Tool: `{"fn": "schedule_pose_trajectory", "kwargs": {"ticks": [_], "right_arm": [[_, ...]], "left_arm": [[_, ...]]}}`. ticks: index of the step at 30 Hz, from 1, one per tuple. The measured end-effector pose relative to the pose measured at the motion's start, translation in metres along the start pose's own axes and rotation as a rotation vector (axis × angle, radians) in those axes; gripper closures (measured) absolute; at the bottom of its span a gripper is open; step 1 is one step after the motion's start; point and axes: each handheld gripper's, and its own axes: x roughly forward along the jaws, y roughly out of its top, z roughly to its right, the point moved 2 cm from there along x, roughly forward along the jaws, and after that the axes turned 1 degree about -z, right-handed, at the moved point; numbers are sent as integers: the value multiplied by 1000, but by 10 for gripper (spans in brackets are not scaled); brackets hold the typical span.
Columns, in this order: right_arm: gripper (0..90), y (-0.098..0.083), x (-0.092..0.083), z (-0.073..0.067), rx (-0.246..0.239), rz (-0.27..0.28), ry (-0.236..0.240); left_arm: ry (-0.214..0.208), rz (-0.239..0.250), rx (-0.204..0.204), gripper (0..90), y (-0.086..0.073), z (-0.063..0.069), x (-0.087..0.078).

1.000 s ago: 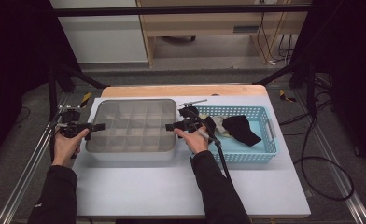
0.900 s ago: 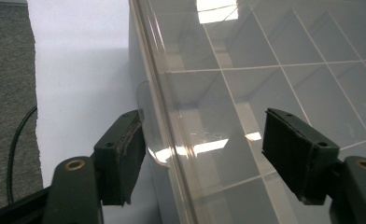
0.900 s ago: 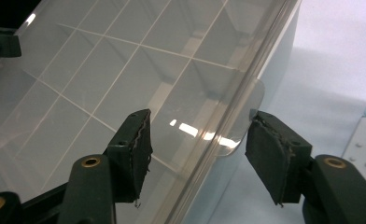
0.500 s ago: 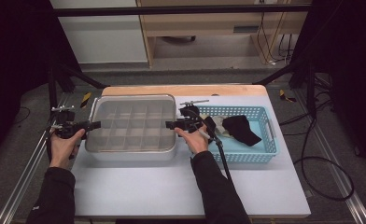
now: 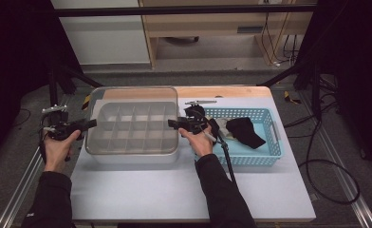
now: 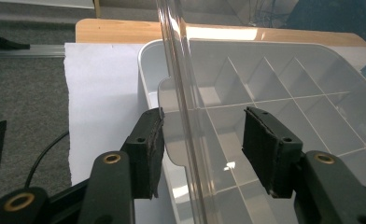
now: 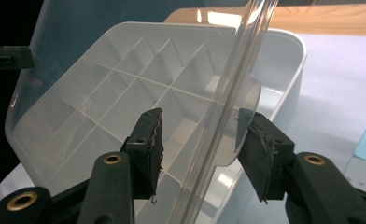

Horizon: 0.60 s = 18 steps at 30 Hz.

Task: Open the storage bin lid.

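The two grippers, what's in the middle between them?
In the high view, the divided box with its clear lid lies between the left gripper and the right gripper. Both have just been closing around lid tabs.

The high view is soft and grainy, with an evenly lit pale tabletop (image 5: 174,190) and near-black surroundings from 9 to 3 o'clock. In the gripper views, white glare streaks the clear plastic lid (image 6: 181,84) toward 12 o'clock, and the close black jaws look slightly blurred.
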Motion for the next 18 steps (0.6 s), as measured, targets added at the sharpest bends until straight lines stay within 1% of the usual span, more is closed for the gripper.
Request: {"fn": "schedule_pose_trajectory", "kwargs": {"ticks": [2,3,4,6,7,11,15,18], "right_arm": [[524,0,-2,0,-5,2,-1],[528,1,-3,-1,1,2,3],[543,1,-5,-1,-5,8,4],[550,2,-6,-1,-10,13,4],[558,2,-7,-1,-7,15,7],[588,3,-10,-4,-25,23,3],[606,2,-11,-6,-32,18,-2],[620,3,-14,-7,-30,30,8]], "left_arm": [[2,2,1,486,1,1,-2],[2,7,3,491,1,2,-3],[1,14,6,510,2,2,-5],[4,27,13,520,3,4,-9],[8,29,19,530,4,5,-12],[27,37,41,556,7,8,-21],[22,56,49,598,9,10,-30],[32,58,53,614,8,11,-35]]}}
